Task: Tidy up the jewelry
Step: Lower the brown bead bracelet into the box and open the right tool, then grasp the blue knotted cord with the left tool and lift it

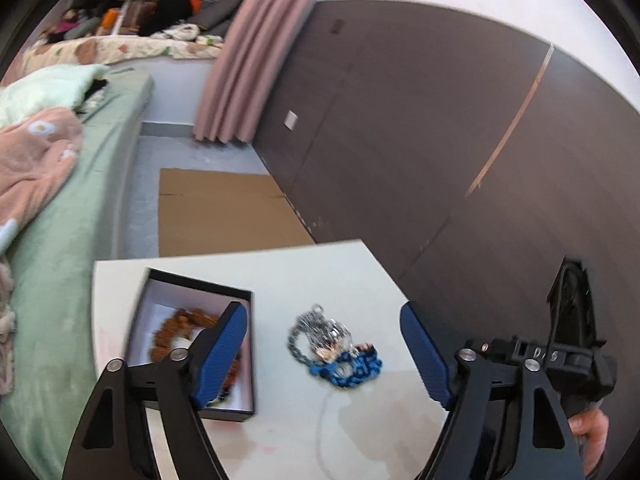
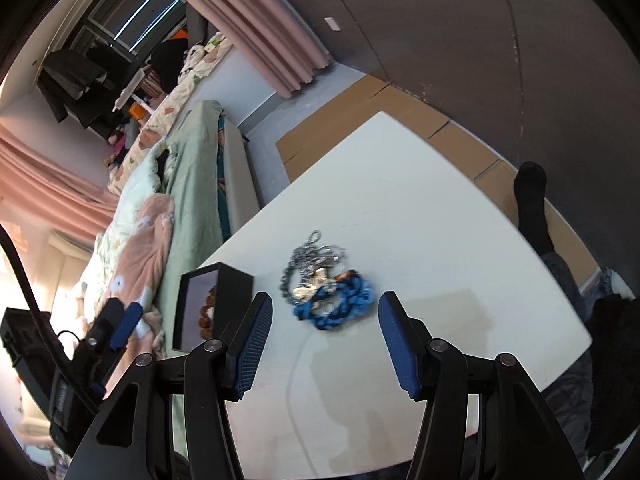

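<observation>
Both sets of blue-padded fingers are spread apart with nothing between them. Left gripper point(image 1: 324, 354) and right gripper point(image 2: 326, 340) both hover over the white table point(image 2: 440, 220), aimed down at the jewelry pile point(image 1: 334, 350).

That pile sits out on the bare tabletop: a silver chain point(image 2: 310, 256) tangled on the far side, a blue braided bracelet point(image 2: 340, 304) on the near side, and some small shiny pieces in between. Honestly can't tell how many separate items are in there, it's blurry in both views.

Just left of the pile is the black box point(image 1: 192, 344), lid off, white lining. An orange-brown beaded strand point(image 1: 176, 332) is already lying inside it, partly hidden behind the left gripper's finger point(image 1: 218, 356).

So it looks like one piece is sorted and the clump is next.

What I'd worry about:
- The chain and the braid overlap, so grabbing one probably drags the other along and strews the small bits across the table.
- The left finger sits close over the box's right wall. Closing in or swinging could knock the box or tip it.
- Two grippers converging on one small pile could bump each other.
- A thin chain can slip through wide pads if only a loop gets pinched.
</observation>
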Demonstrator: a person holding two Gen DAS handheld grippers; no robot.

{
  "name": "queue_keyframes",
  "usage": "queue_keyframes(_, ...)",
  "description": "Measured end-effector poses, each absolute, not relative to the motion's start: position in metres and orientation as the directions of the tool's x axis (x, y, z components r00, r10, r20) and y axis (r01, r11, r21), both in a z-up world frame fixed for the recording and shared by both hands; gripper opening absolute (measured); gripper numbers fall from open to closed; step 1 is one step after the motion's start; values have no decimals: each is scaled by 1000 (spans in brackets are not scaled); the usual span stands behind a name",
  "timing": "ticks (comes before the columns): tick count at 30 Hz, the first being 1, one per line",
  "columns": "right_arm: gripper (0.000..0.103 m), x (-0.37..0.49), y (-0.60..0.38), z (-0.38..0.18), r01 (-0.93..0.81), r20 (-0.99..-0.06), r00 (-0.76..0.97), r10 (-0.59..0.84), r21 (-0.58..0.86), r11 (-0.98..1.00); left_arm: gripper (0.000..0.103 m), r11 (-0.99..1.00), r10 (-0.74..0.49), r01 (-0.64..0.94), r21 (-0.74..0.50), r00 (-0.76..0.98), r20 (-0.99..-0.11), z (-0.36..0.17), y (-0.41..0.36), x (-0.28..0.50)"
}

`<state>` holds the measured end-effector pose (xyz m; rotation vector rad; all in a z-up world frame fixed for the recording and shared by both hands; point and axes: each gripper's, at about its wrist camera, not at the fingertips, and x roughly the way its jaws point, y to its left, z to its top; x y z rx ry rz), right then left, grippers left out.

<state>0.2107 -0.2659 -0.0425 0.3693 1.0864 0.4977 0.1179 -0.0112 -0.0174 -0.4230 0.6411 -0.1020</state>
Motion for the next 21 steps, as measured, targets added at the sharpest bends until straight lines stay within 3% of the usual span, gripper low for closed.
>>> queue_keyframes(21, 56, 228, -321, -98, -164, -768, 380, 516, 493, 854, 63, 953, -288, 116, -280, 632, -719, -98, -93, 161)
